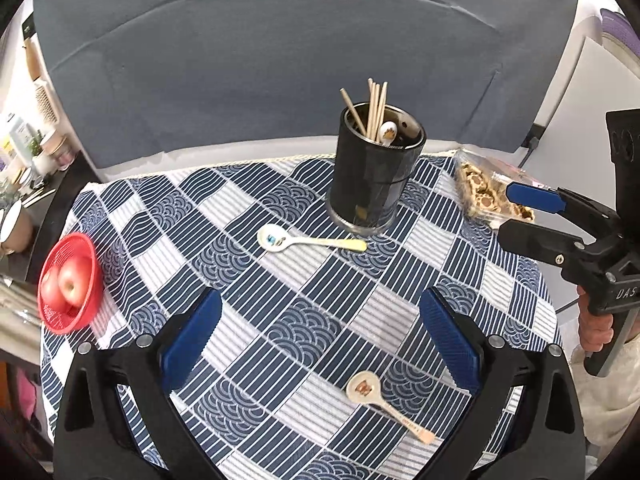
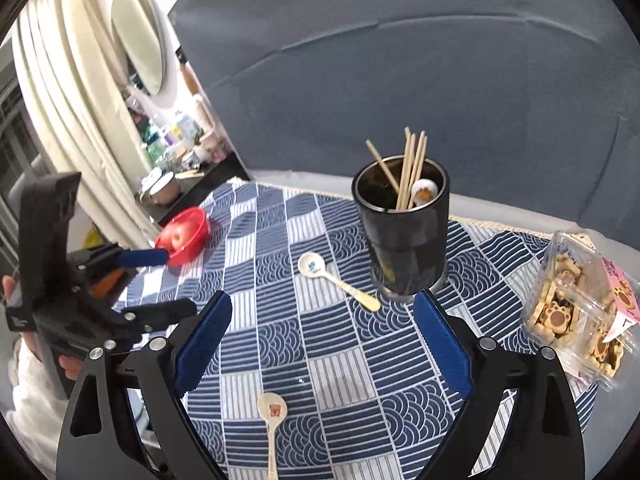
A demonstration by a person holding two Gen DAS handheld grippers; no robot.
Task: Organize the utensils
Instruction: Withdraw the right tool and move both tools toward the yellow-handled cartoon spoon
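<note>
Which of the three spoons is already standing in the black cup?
The spoon with the paw print: it stands in the black cup beside the chopsticks. The other two lie flat on the cloth.

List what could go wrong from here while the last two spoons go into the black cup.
1. The black cup is tall and already holds chopsticks and a spoon; a bump from a tool could tip it.
2. The near spoon and far spoon lie flat on the tablecloth, so the pads may pinch fabric or slip.
3. The far spoon's handle ends close beside the cup's base, leaving little room.
</note>
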